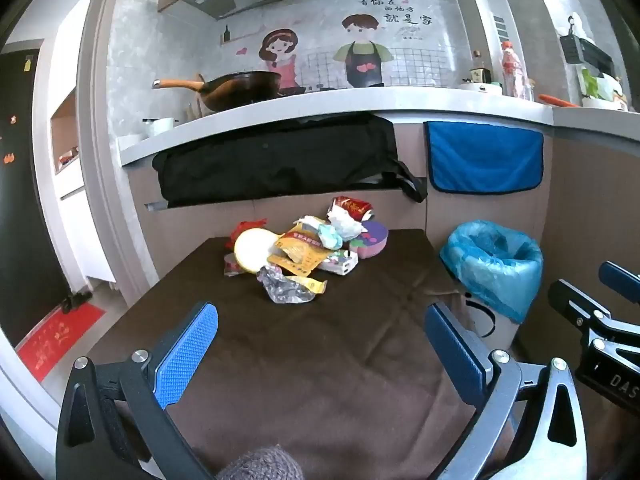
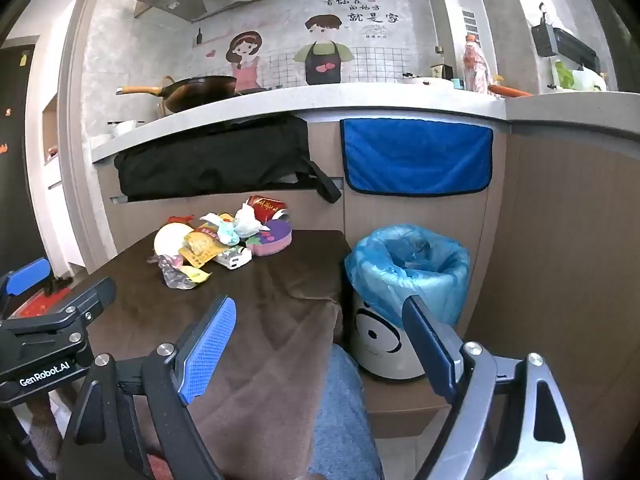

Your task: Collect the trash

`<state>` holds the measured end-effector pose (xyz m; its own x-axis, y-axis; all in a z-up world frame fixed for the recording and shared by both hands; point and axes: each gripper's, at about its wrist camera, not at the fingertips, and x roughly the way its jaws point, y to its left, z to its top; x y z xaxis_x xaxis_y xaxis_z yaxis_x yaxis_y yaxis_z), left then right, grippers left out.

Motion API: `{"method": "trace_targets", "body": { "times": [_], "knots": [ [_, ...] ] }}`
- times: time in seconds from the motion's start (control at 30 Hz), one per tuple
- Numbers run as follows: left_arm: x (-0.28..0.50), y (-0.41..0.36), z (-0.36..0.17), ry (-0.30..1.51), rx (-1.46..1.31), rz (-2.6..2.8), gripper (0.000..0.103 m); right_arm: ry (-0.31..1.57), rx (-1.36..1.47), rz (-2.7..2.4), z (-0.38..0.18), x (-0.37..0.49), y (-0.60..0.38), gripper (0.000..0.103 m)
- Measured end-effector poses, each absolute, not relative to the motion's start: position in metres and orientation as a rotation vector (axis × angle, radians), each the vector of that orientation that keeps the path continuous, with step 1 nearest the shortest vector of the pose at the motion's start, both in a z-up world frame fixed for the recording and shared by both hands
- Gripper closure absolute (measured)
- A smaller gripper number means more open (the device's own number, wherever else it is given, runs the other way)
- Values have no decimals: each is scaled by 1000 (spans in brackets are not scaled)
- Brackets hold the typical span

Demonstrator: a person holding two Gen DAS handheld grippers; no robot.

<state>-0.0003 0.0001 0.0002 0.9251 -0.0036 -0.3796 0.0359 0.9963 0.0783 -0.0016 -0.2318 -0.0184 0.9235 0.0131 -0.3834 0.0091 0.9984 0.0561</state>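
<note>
A pile of trash (image 1: 304,246) lies at the far end of a low table with a brown cloth (image 1: 320,340): a crumpled clear wrapper (image 1: 284,286), a yellow packet (image 1: 298,254), a round white lid (image 1: 254,249), white tissue (image 1: 344,222), a red can (image 1: 352,206) and a purple box (image 1: 370,238). The pile also shows in the right wrist view (image 2: 224,242). A bin lined with a blue bag (image 1: 494,264) (image 2: 406,268) stands right of the table. My left gripper (image 1: 320,340) is open and empty above the near cloth. My right gripper (image 2: 320,332) is open and empty, between table edge and bin.
A kitchen counter (image 1: 320,106) runs behind the table with a wok (image 1: 240,88) and bottles on it. A black bag (image 1: 276,160) and a blue towel (image 1: 484,156) hang below it. A red mat (image 1: 56,340) lies on the floor at left.
</note>
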Motion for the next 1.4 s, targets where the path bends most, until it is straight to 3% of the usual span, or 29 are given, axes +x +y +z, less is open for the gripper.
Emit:
{"method": "trace_targets", "body": {
  "times": [1.4],
  "knots": [
    [-2, -4, -2, 393, 81, -35, 1, 373, 46, -8, -15, -6, -230, 20]
  ]
}}
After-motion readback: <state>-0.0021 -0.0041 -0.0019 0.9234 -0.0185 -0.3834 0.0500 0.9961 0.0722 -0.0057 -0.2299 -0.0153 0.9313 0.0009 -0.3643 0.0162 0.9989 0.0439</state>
